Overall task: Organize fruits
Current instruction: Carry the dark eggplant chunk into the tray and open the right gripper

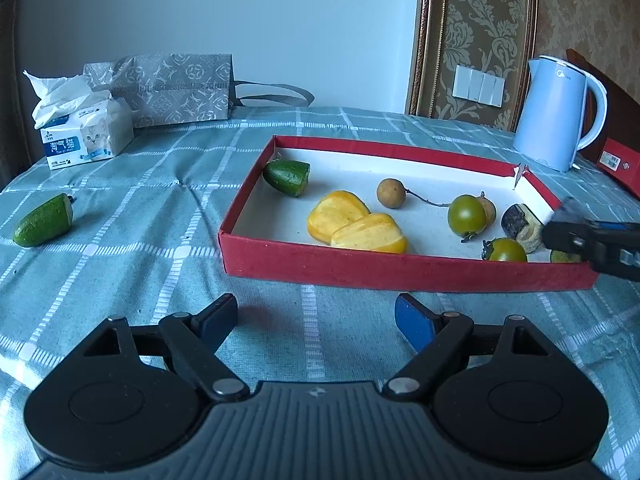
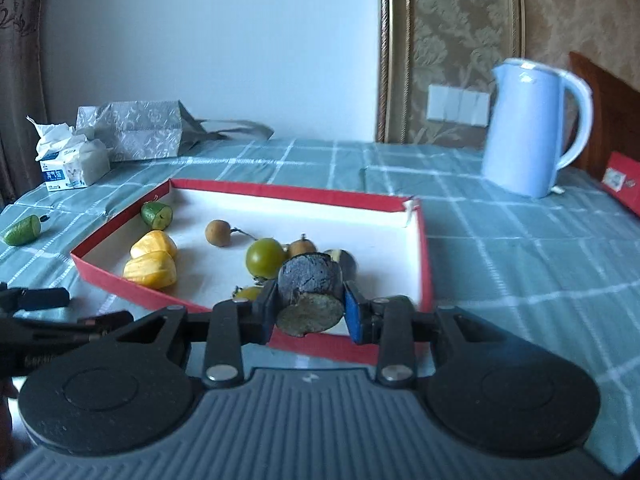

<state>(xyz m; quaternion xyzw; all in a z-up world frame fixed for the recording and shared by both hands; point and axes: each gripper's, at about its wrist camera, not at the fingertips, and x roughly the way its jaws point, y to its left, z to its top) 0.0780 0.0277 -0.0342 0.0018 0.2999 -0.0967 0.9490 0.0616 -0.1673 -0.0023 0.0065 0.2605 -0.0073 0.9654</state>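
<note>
1. Two grippers in play: right gripper (image 2: 310, 312) clamped on a dark stubby chunk (image 2: 310, 284), pads pressed on its two sides, cut face toward the camera; left gripper (image 1: 316, 320) spread wide, nothing between its fingers.
2. Held just above the near right corner of the red tray (image 2: 288, 192), apparently clear of the tray floor.
3. Likely light and fairly stiff, with a rough, cracked dark skin that should grip well; flat cut end paler and possibly crumbly. Best held across the rounded sides, as now, not on the cut faces.
4. Right gripper angled gently downward toward the tray; left gripper tilted down over bare tablecloth (image 1: 120, 260), just short of the tray's near wall.
5. Lying in the tray: two yellow wedges (image 1: 356, 226) touching each other, a green chunk (image 1: 288, 178) in the far left corner, a brown round fruit (image 1: 391, 193) on a stem, green tomatoes (image 1: 467, 215).
6. Outside the tray, well to the left: a second green chunk (image 1: 44, 220) on the cloth, likely the left gripper's next job.
7. Further back: tissue pack (image 1: 86, 132), grey bag (image 1: 168, 88), pale blue kettle (image 1: 560, 112).
</note>
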